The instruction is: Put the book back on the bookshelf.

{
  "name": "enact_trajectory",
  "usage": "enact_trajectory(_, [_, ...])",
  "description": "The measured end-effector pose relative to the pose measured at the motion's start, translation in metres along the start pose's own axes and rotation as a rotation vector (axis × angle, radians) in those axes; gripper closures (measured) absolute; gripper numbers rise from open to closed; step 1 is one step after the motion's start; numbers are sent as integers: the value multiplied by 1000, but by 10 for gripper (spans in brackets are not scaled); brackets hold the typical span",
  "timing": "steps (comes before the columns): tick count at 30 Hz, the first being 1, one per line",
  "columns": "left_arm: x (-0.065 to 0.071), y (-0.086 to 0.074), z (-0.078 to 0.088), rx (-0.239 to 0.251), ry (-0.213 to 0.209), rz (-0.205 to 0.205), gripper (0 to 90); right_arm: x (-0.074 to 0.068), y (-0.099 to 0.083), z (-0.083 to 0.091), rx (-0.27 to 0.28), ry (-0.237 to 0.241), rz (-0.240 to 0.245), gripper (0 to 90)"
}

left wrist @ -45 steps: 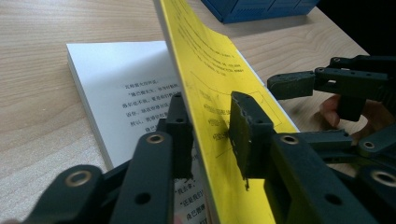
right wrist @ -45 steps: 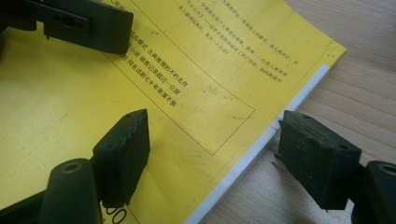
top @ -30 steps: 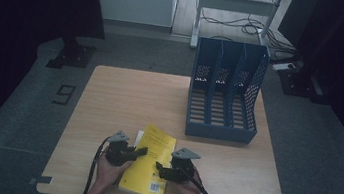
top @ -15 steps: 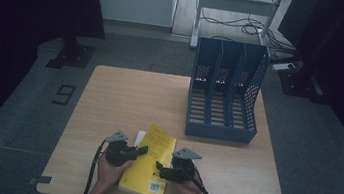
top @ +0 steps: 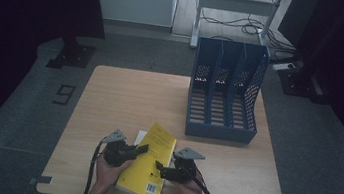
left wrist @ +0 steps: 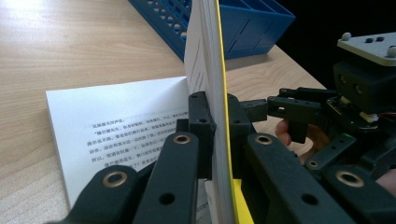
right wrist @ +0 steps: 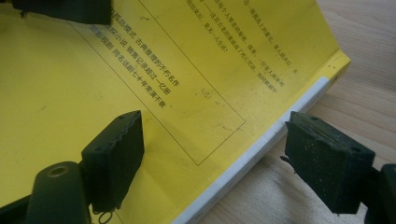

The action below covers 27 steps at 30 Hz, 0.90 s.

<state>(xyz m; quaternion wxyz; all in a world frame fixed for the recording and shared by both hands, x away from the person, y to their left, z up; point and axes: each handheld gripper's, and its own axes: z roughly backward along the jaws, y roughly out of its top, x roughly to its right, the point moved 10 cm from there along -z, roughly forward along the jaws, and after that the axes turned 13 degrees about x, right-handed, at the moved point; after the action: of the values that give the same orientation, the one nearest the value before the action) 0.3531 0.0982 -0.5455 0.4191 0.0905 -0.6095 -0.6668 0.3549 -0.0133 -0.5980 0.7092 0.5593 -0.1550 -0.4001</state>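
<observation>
A yellow paperback book (top: 149, 162) lies at the front middle of the wooden table (top: 124, 96). My left gripper (top: 142, 148) is at its left edge. In the left gripper view that gripper (left wrist: 218, 112) is shut on the yellow cover and a few pages (left wrist: 205, 56), which stand lifted upright over a white printed page (left wrist: 116, 121). My right gripper (top: 158, 168) hovers over the book's right side, and its jaws have just been opening. In the right gripper view it (right wrist: 219, 149) is open, one pad over the yellow cover (right wrist: 187, 70) and the other past the book's edge, touching nothing.
A blue three-slot file holder (top: 225, 94) stands upright at the back right of the table, its corner also in the left gripper view (left wrist: 243, 23). Bare wood spreads to the left and behind the book. Dark floor surrounds the table.
</observation>
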Motion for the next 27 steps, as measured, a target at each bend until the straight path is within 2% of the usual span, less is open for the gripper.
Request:
enact_trajectory(7, [3, 3, 3, -4, -11, -17, 858, 2, 2, 2, -1, -1, -6, 194])
enact_trajectory(18, [16, 10, 7, 3, -42, -54, 858, 5, 8, 6, 18, 16, -48, 189])
enact_trajectory(24, [17, 11, 8, 5, -45, -54, 858, 6, 8, 6, 19, 19, -59, 178])
enact_trajectory(27, [20, 12, 10, 6, -64, -47, 858, 5, 8, 5, 19, 31, -70, 165])
